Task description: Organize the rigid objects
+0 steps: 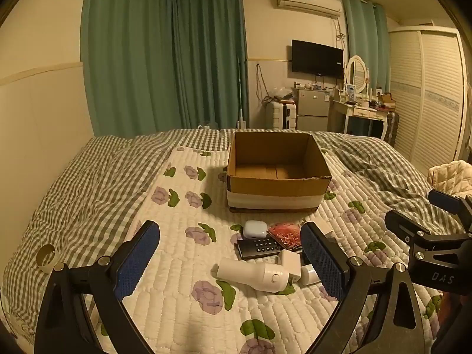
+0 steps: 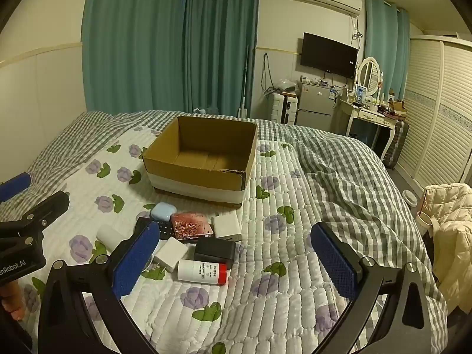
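An open cardboard box (image 1: 277,183) (image 2: 200,177) stands on the bed, empty inside. In front of it lies a cluster of small objects: a white cylinder device (image 1: 253,274), a white earbud case (image 1: 255,229) (image 2: 162,211), a black remote (image 1: 259,247), a red patterned case (image 1: 287,236) (image 2: 190,225), white cubes (image 2: 226,226) (image 2: 171,252), a black box (image 2: 215,250) and a white tube with a red cap (image 2: 202,271). My left gripper (image 1: 233,262) is open above the cluster. My right gripper (image 2: 236,261) is open, just right of it.
The bed has a white floral quilt (image 2: 265,265) and a grey checked duvet (image 2: 339,177) bunched at the right. A tape roll (image 1: 47,258) lies at the left. A cream jacket (image 2: 451,236) hangs beside the bed. Curtains, fridge and dresser stand far behind.
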`<action>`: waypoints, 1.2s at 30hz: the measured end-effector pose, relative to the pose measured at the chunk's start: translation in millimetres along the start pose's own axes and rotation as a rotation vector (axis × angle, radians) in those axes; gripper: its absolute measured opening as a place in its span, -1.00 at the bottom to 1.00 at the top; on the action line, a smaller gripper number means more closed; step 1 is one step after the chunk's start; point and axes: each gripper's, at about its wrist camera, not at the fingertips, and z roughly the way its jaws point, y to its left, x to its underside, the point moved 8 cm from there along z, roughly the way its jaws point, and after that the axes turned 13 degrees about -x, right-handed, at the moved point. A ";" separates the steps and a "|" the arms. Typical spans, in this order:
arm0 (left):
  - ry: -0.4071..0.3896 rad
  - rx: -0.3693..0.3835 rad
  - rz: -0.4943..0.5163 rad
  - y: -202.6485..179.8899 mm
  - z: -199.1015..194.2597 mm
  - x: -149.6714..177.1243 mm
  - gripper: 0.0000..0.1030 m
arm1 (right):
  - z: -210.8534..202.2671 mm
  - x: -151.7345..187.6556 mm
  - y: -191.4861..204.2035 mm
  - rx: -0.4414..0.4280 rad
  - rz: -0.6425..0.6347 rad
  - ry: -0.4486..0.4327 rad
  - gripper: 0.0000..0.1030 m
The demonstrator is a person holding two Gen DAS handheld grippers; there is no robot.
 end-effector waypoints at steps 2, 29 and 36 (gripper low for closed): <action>0.002 0.002 0.002 -0.5 -0.1 0.1 0.91 | 0.3 0.2 -0.4 0.000 0.001 0.000 1.00; 0.009 0.009 0.024 -4.7 3.7 1.4 0.91 | 1.1 2.5 -3.3 0.004 -0.003 0.007 1.00; 0.008 0.007 0.025 -4.7 3.7 1.2 0.91 | 0.7 2.4 -2.4 0.002 -0.009 0.011 1.00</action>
